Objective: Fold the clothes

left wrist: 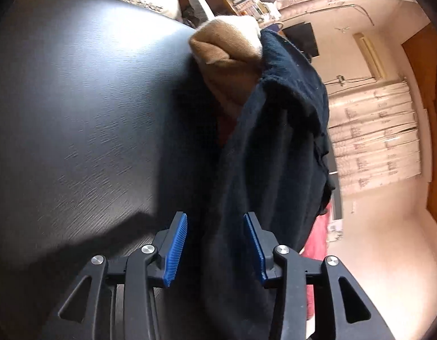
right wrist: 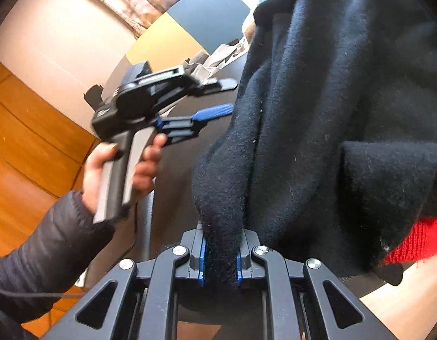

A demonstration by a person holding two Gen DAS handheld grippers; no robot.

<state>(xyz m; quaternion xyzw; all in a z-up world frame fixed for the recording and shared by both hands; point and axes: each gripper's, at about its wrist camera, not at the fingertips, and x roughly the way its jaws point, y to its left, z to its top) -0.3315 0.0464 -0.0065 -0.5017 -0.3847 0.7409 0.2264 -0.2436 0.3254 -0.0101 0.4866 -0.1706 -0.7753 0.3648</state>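
Observation:
A black fleece garment (right wrist: 317, 119) hangs lifted above the dark table (left wrist: 77, 113). My right gripper (right wrist: 220, 257) is shut on a thick fold of its edge. My left gripper (left wrist: 215, 243) is open, its blue pads (left wrist: 177, 249) on either side of the hanging black cloth (left wrist: 275, 153) without pinching it. In the right wrist view the left gripper (right wrist: 215, 102) is held in a hand at the left, its fingers reaching the garment's edge. A tan garment (left wrist: 229, 53) lies on the table beyond the black one.
A red garment (right wrist: 416, 240) peeks from under the black one, and also shows in the left wrist view (left wrist: 314, 243). Stacked white boxes (left wrist: 374, 136) line the wall. A wooden door (right wrist: 29, 141) stands at left. The table's rim (right wrist: 388, 291) is near.

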